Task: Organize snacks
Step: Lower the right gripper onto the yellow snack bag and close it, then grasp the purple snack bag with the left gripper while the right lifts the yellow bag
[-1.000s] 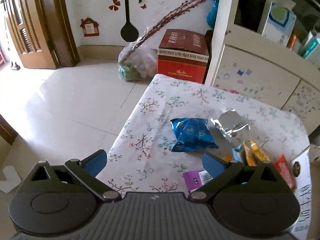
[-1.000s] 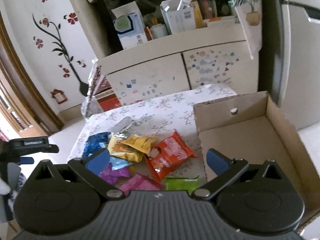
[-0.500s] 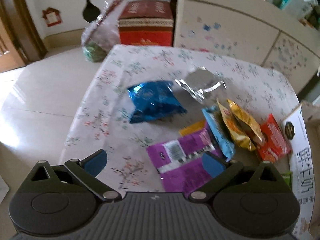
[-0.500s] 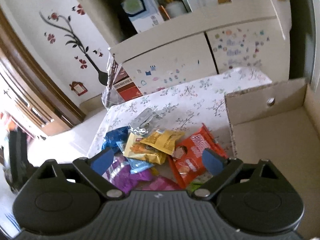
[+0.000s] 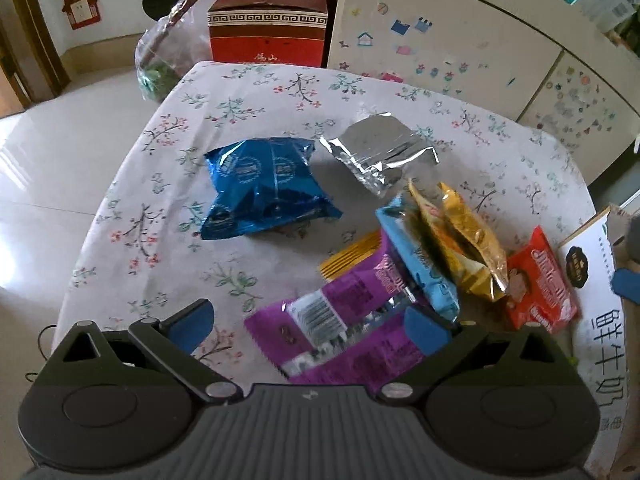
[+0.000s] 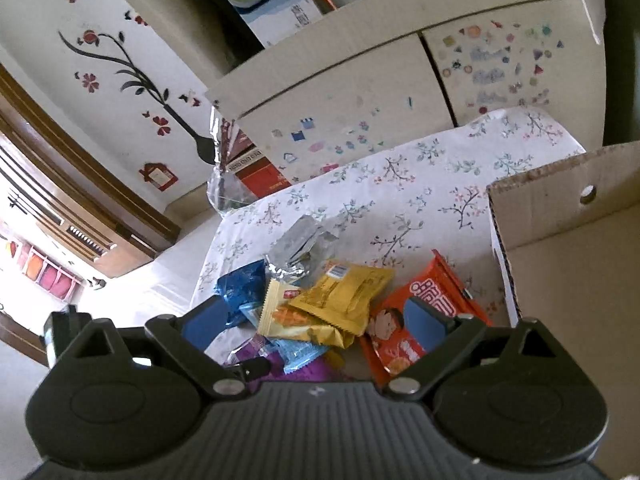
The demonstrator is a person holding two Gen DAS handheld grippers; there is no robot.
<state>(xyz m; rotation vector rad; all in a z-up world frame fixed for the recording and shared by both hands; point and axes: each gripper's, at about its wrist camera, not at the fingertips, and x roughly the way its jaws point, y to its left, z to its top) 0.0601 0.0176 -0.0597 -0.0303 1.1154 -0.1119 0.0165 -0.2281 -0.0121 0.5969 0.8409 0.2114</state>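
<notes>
Snack packets lie on a floral tablecloth (image 5: 248,128): a blue bag (image 5: 264,188), a silver foil bag (image 5: 380,154), yellow packets (image 5: 464,240), a light blue packet (image 5: 420,264), a red packet (image 5: 540,284) and purple packets (image 5: 352,328). My left gripper (image 5: 308,326) is open, low over the purple packets. My right gripper (image 6: 316,320) is open and empty above the yellow packets (image 6: 340,300) and the red packet (image 6: 404,340). An open cardboard box (image 6: 568,264) stands right of the pile.
A cream cabinet (image 5: 460,40) with stickers stands behind the table. A red carton (image 5: 268,24) and a clear plastic bag (image 5: 160,56) sit on the floor beyond the table's far edge. The table's left edge drops to tiled floor (image 5: 52,152).
My left gripper has swung right and forward, from the table's left edge to over the purple packets. My right gripper has dropped closer to the snack pile. Both stayed open.
</notes>
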